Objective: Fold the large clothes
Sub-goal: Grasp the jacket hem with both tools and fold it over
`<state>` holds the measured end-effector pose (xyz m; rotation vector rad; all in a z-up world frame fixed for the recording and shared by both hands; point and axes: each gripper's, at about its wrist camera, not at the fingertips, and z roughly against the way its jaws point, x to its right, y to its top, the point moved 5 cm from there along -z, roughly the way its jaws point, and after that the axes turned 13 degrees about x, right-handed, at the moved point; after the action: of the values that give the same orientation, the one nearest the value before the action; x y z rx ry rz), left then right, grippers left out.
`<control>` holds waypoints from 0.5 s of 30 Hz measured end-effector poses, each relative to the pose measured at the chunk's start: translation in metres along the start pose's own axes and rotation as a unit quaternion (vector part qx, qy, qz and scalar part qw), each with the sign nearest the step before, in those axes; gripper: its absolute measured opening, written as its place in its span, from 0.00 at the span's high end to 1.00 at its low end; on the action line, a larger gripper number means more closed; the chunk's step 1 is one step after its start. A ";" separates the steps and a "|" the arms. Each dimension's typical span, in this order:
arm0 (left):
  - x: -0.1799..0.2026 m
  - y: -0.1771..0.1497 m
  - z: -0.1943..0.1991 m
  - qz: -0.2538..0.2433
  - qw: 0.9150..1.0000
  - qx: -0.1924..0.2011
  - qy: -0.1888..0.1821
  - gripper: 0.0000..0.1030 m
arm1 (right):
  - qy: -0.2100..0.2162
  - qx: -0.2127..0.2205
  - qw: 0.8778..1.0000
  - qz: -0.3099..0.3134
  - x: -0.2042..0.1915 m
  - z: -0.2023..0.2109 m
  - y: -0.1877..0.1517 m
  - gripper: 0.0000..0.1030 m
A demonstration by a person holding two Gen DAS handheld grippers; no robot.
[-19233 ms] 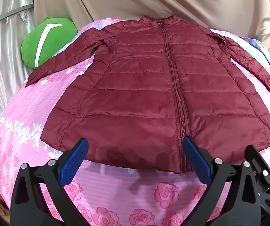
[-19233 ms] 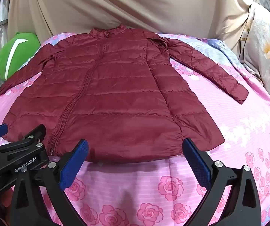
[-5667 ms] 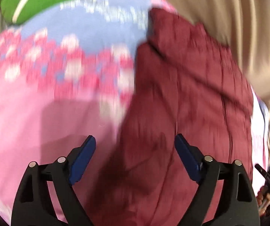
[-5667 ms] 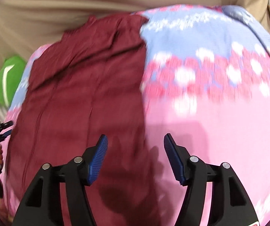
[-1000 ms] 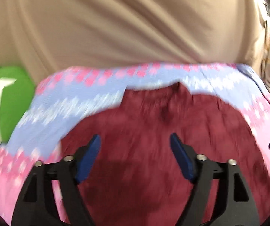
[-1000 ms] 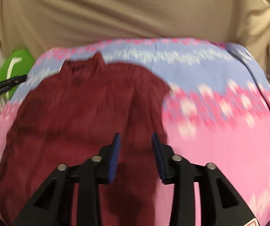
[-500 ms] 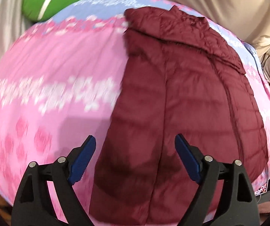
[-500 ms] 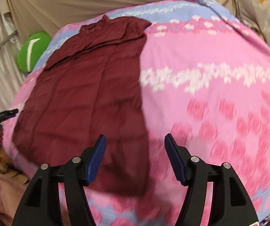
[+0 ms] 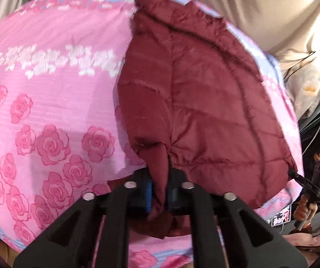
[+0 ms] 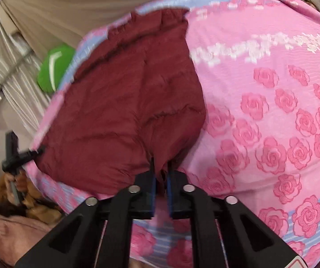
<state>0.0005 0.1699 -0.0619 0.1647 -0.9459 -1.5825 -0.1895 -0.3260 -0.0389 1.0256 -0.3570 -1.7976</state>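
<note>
Left hand-held gripper [image 9: 158,197] clamped on jacket [image 9: 204,102] hem corner, right hand-held gripper [image 10: 161,192] clamped on the other. Jacket lies on bed [image 9: 48,102], sleeves folded in. Risk: slick puffy fabric slips from my thin pinch, or uneven lift skews the fold.

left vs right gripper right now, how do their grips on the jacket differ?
The left gripper pinches the near hem corner on the jacket's left edge; the right gripper pinches the near corner on its right edge. The left gripper has a thick wad of fabric spilling past its jaws; the right gripper holds a thinner fold. Shared: both are shut on the hem, over the pink rose bedsheet.
</note>
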 end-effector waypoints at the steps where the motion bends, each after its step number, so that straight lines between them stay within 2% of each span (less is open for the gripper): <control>1: 0.003 0.006 0.012 0.002 1.000 0.021 -0.009 0.96 | 0.006 0.028 1.000 0.013 -0.008 0.011 0.007 0.96; 5: 0.024 0.038 0.072 0.008 0.992 0.104 -0.066 0.98 | 0.019 0.109 0.993 0.048 -0.037 0.058 0.038 0.97; 7: 0.040 0.056 0.107 -0.008 0.985 0.155 -0.079 0.98 | 0.017 0.155 0.986 0.063 -0.049 0.085 0.056 0.97; 10: 0.057 0.078 0.140 -0.020 0.974 0.208 -0.089 0.98 | 0.016 0.228 0.971 0.065 -0.062 0.127 0.087 0.97; 12: 0.067 0.095 0.156 -0.018 0.966 0.234 -0.106 0.98 | 0.020 0.259 0.964 0.060 -0.067 0.142 0.103 0.98; 15: 0.080 0.127 0.152 -0.039 0.961 0.258 -0.095 0.98 | 0.025 0.298 0.952 0.062 -0.080 0.148 0.138 0.98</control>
<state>-0.0133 0.1786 0.1510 0.4237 -1.5103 -1.4089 -0.2075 -0.3506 0.1762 1.4223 -0.9517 -1.5743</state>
